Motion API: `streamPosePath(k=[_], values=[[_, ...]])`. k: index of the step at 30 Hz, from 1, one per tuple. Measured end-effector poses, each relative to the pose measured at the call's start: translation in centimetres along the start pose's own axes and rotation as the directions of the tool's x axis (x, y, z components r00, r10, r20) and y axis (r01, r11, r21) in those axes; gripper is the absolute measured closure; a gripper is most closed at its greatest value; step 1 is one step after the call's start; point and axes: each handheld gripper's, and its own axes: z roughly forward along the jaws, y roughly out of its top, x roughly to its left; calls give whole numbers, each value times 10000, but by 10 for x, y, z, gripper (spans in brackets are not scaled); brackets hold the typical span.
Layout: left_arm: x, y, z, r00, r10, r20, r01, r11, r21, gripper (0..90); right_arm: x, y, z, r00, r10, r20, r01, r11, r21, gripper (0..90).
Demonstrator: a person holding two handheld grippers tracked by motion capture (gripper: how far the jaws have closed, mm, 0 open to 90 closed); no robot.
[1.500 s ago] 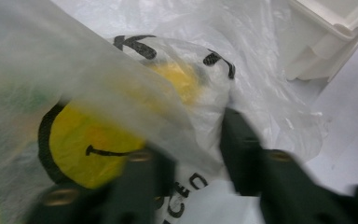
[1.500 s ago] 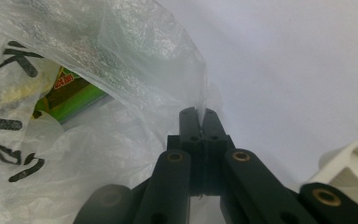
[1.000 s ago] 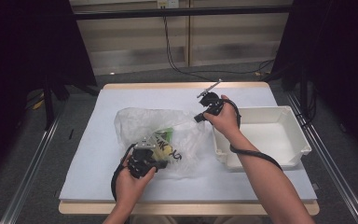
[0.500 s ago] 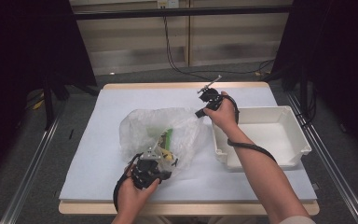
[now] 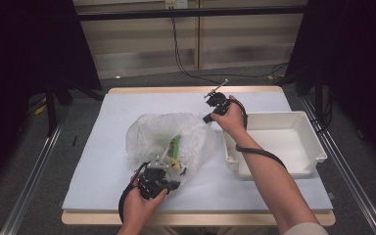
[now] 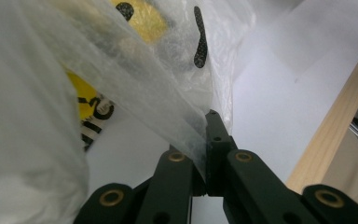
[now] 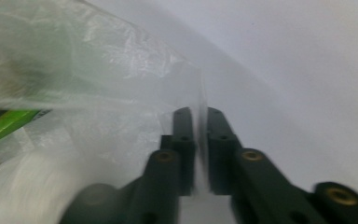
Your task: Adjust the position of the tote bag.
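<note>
A clear plastic bag (image 5: 161,132) lies in the middle of the white mat, with a green packet (image 5: 175,143) and a yellow item (image 5: 175,161) inside. At the bag's near edge my left gripper (image 5: 170,167) is shut on a fold of the film; the left gripper view shows the bag (image 6: 121,60) pinched between the tips of that gripper (image 6: 207,130). My right gripper (image 5: 207,118) is at the bag's far right corner. Its jaws have just been opening: in the right gripper view a narrow gap shows at the gripper (image 7: 199,116), and the edge of the bag (image 7: 98,60) hangs in it unpressed.
A white plastic bin (image 5: 269,116) stands on the right side of the table, close beside my right forearm. The wooden table edge (image 5: 200,218) runs just behind my left hand. Bare mat (image 5: 107,112) lies left of and behind the bag.
My left gripper has drawn slightly toward the table's near edge, taking the bag's near fold with it. The right hand has shifted a little away, up the table.
</note>
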Motion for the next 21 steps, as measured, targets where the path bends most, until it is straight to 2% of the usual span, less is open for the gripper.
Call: streamPosePath(k=[1, 3, 6, 8, 9, 11, 15, 18, 19, 20, 21], values=[[0, 0, -1, 10000, -17, 8, 17, 10000, -23, 900, 1, -1, -2, 9999, -94, 50, 95, 9999, -109, 719], [2, 1, -3, 10000, -17, -64, 17, 10000, -79, 900, 3, -2, -6, 9999, -148, 54, 149, 9997, -176, 679], [3, 1, -4, 9999, -62, -145, 59, 9998, -212, 900, 7, -3, -13, 9995, -305, -2, 304, 9987, -421, 496], [3, 1, -4, 9999, -92, -114, 89, 9996, -278, 900, 10, -4, -17, 9992, -388, -90, 384, 9982, -471, 448], [3, 2, -5, 9999, -34, -116, 32, 9999, -164, 900, 12, -5, -18, 9991, -402, -106, 397, 9981, -480, 397], [2, 2, -6, 9997, -15, -250, 7, 9995, -328, 899, 16, -5, -20, 9988, -483, -115, 475, 9970, -609, 344], [2, 2, -7, 9993, 18, -383, -34, 9991, -423, 872, 21, -2, -22, 9977, -608, -284, 580, 9941, -919, 317], [3, 3, -10, 9989, 123, -455, -145, 9988, -475, 825, 25, 1, -22, 9972, -692, -299, 665, 9942, -844, 379], [2, 3, -10, 9983, 135, -563, -172, 9977, -655, 798, 26, 3, -20, 9964, -771, -347, 736, 9929, -938, 402], [2, 3, -12, 9972, 280, -687, -325, 9973, -662, 764, 26, 4, -20, 9965, -781, -314, 752, 9935, -853, 454], [3, 3, -12, 9965, 294, -789, -364, 9955, -881, 712, 27, 4, -19, 9958, -805, -440, 769, 9939, -791, 491]])
